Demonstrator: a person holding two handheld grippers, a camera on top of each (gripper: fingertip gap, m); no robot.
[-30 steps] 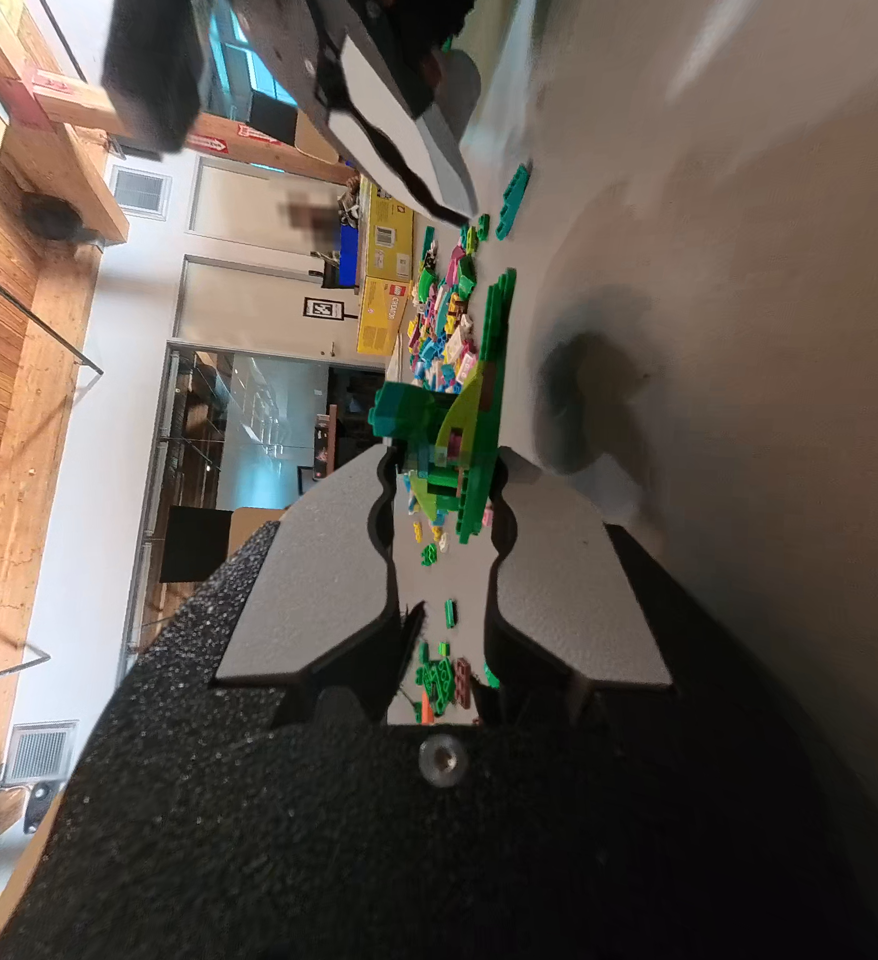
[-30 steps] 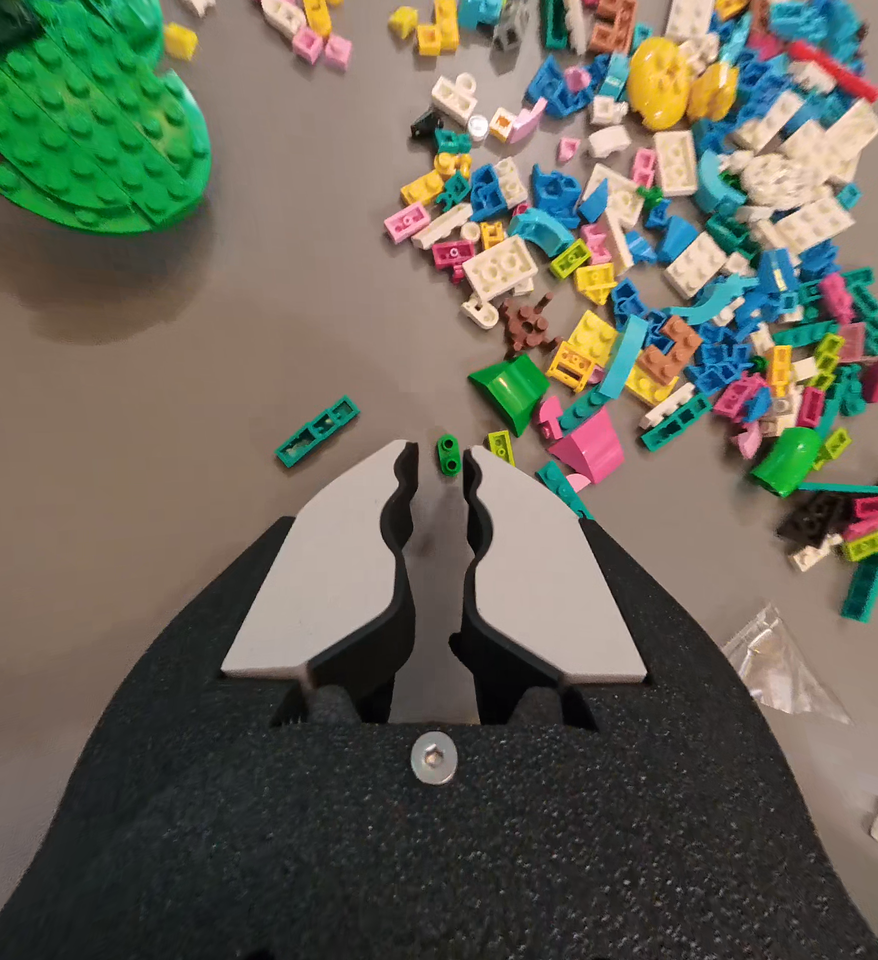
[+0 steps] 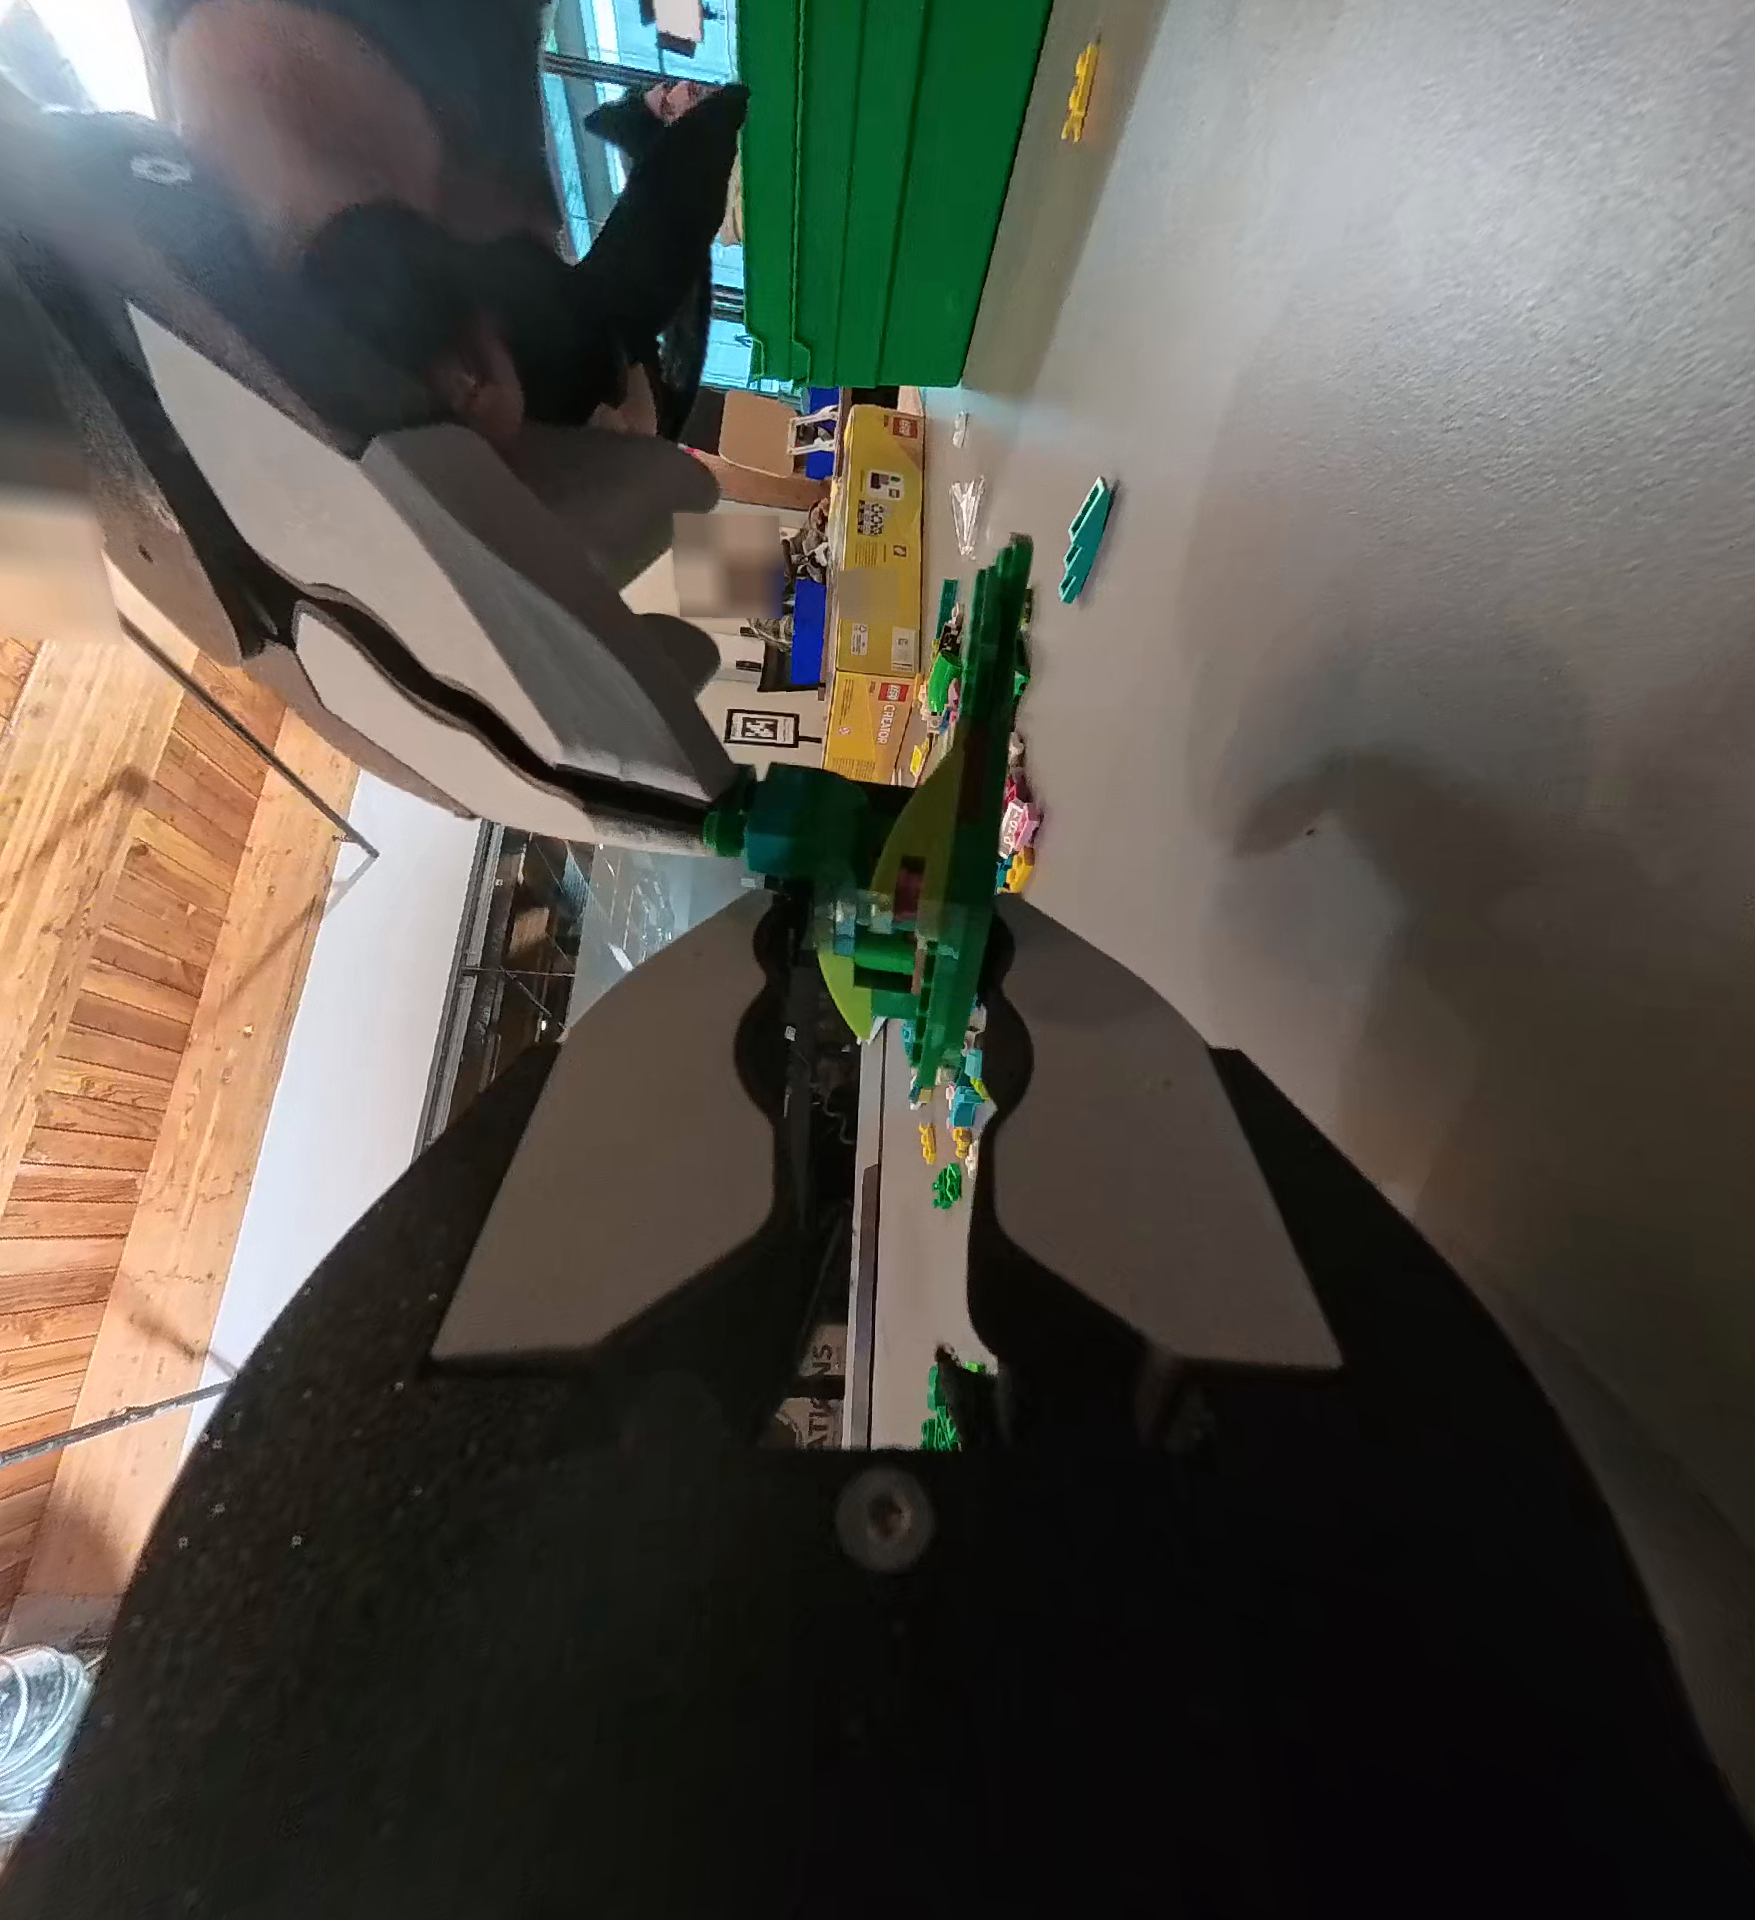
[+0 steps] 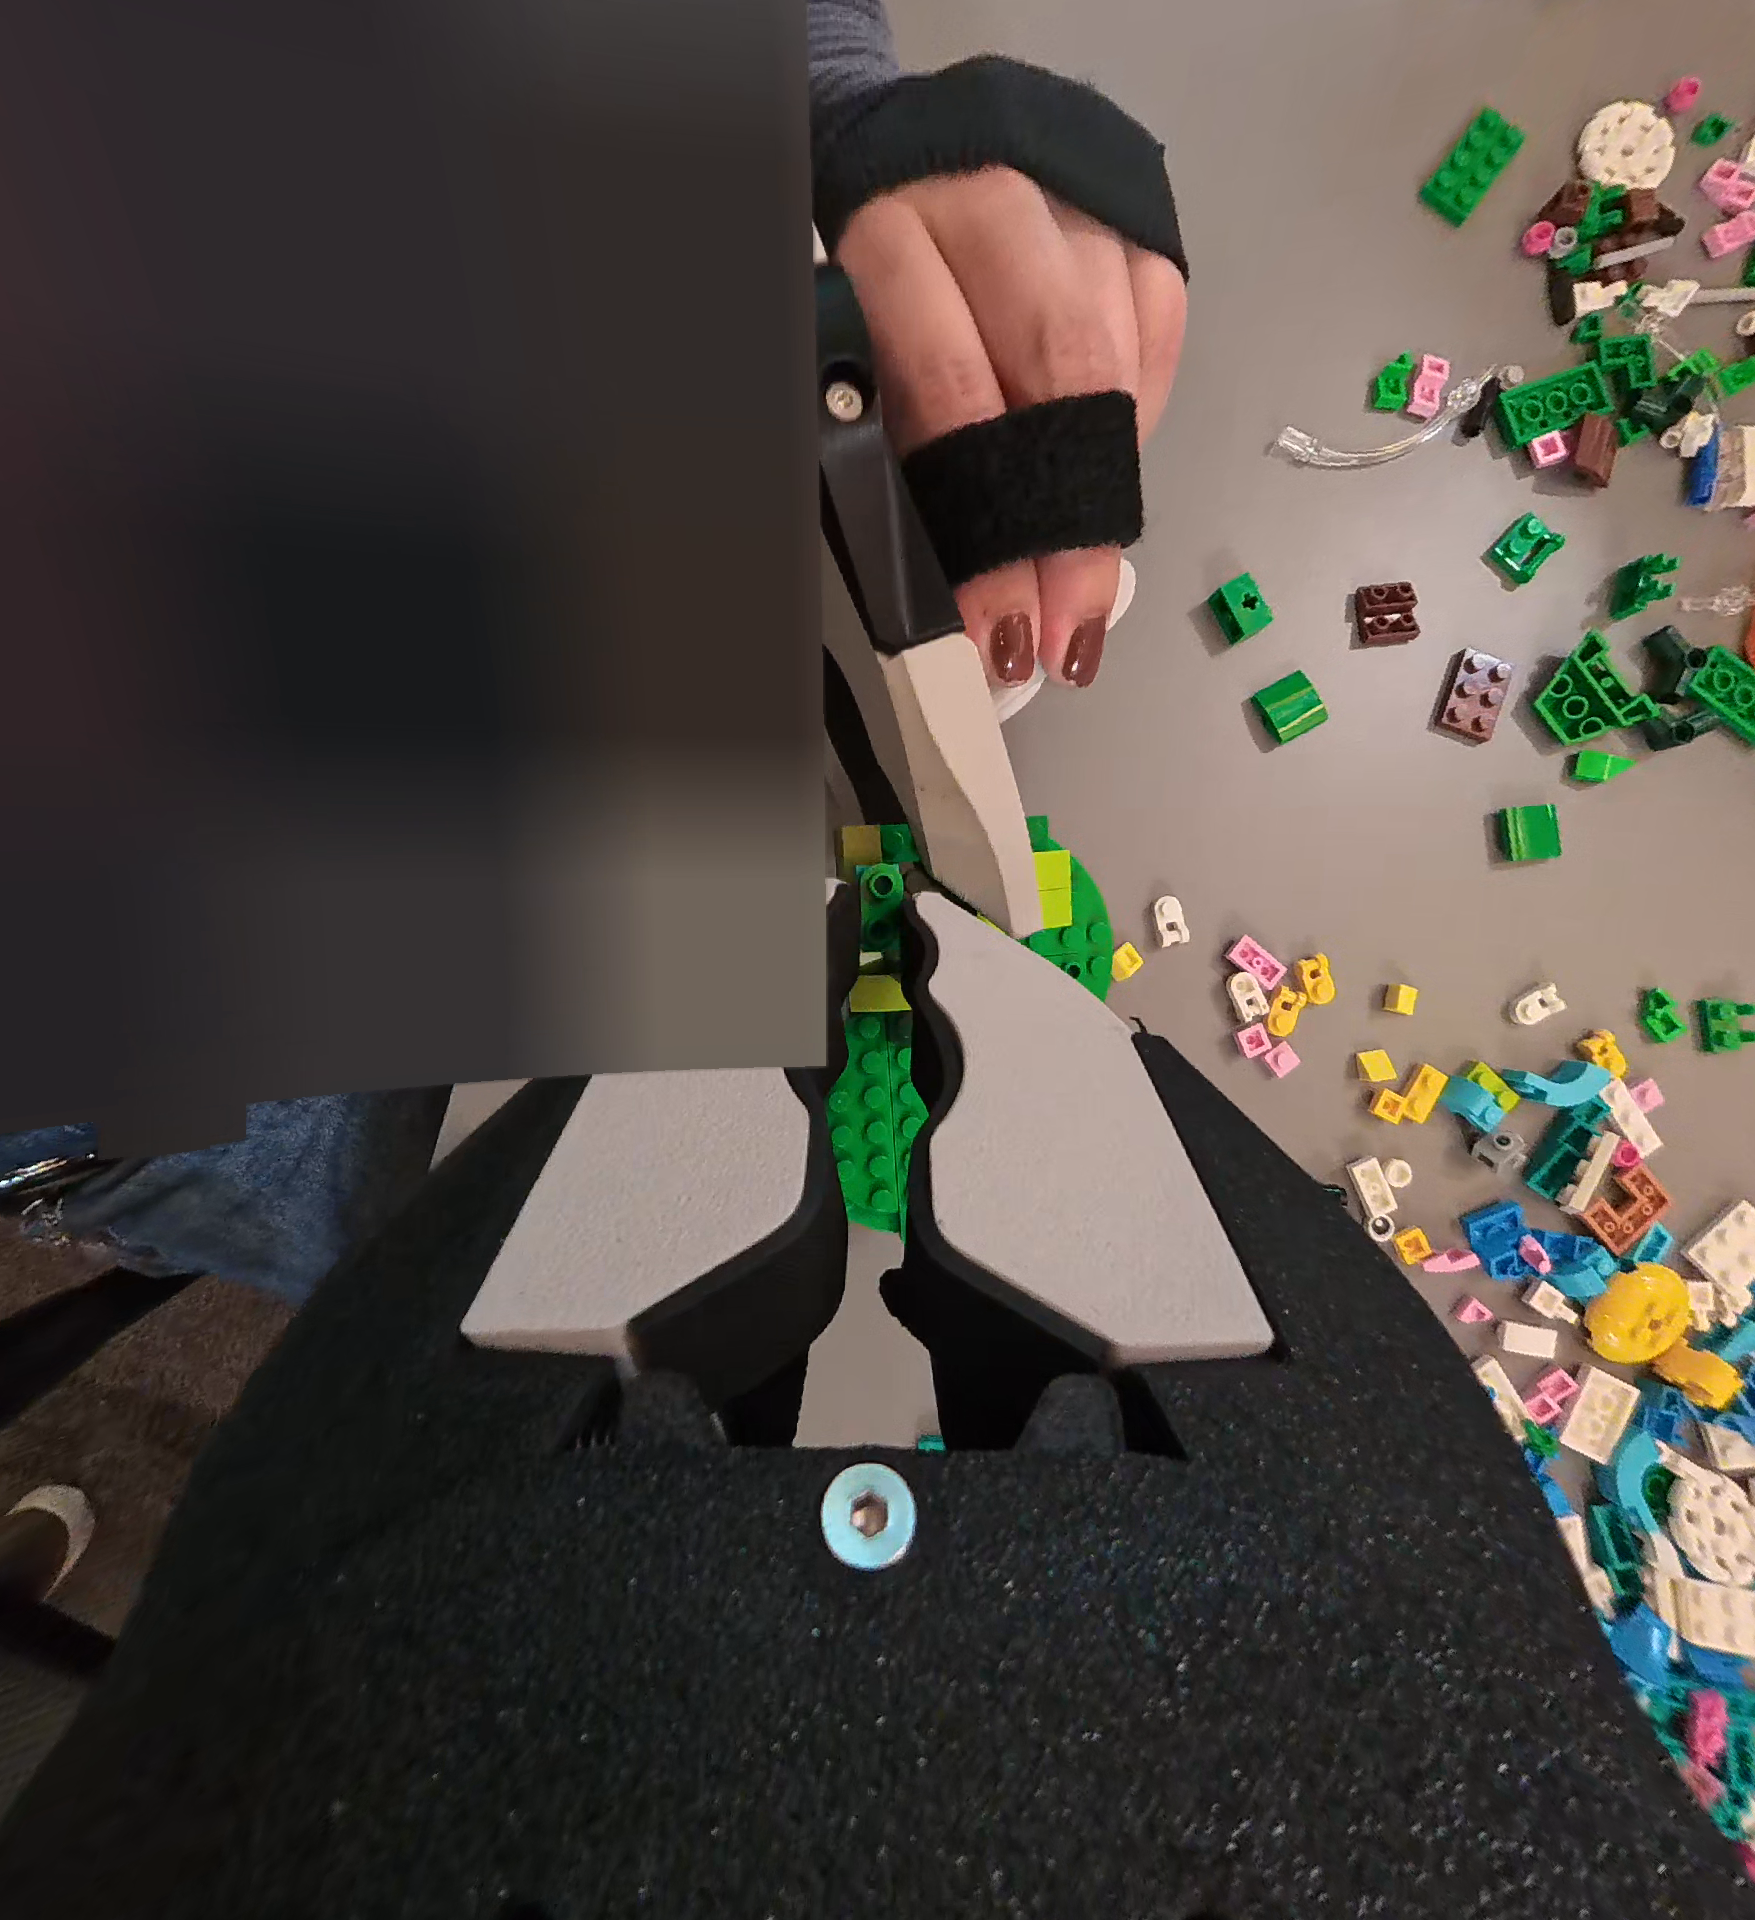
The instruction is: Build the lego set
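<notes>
- Grey left tongs [image 3: 888, 961] sit clamped on the edge of the green lego build [image 3: 966, 831], held up off the table [image 3: 1475, 520].
- Just past them, right tongs [image 3: 712, 816] pinch a small green stud piece [image 3: 727, 826], pressing it onto the build's teal block [image 3: 800, 826] from the left.

The left gripper [image 3: 878, 977] clamps the green build [image 3: 940, 925] on edge above the table [image 3: 1475, 520]. The right gripper [image 3: 691, 816] presses a small green piece [image 3: 727, 826] against its teal block [image 3: 800, 831].
</notes>
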